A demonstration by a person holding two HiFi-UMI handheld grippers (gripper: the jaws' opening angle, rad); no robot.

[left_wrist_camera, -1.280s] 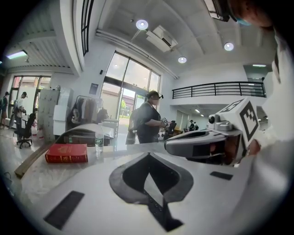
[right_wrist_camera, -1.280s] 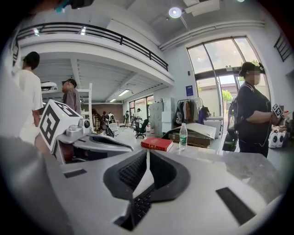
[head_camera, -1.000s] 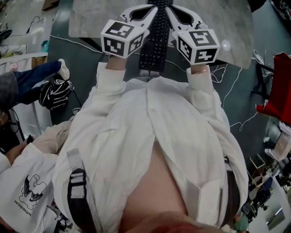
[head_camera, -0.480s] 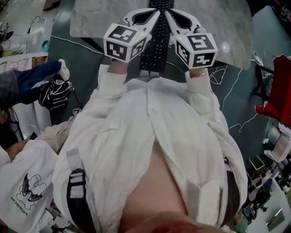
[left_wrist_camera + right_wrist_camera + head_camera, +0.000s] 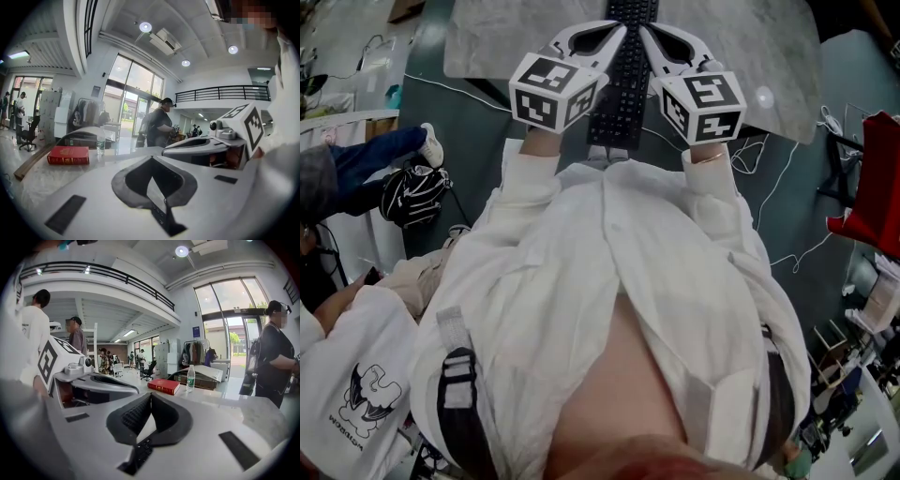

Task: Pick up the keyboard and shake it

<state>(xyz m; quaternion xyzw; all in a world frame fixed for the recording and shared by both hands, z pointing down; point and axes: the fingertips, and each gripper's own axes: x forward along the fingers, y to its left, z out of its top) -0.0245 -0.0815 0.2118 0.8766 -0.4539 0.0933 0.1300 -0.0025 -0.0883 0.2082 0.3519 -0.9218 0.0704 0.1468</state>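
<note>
A black keyboard point(image 5: 622, 86) is held lengthwise in front of the person's chest, its near end over the white shirt and its far end above the grey table point(image 5: 487, 37). My left gripper point(image 5: 617, 30) is shut on its left long edge and my right gripper point(image 5: 643, 30) is shut on its right long edge. In the left gripper view the jaws point(image 5: 151, 158) meet, with a strip of the keyboard point(image 5: 161, 216) in the slit below them. In the right gripper view the jaws point(image 5: 151, 394) are likewise closed over the keyboard's keys point(image 5: 138, 453). The far end of the keyboard is cut off by the frame.
A red book point(image 5: 164, 386) and a water bottle point(image 5: 190, 378) sit on the table top. White cables point(image 5: 787, 159) trail over the dark floor at right. A black bag point(image 5: 414, 192) and a seated person's leg point(image 5: 370, 155) are at left. Several people stand in the hall.
Both grippers and the keyboard have shifted slightly together, the marker cubes tilting a little. The grip on both edges is unchanged.
</note>
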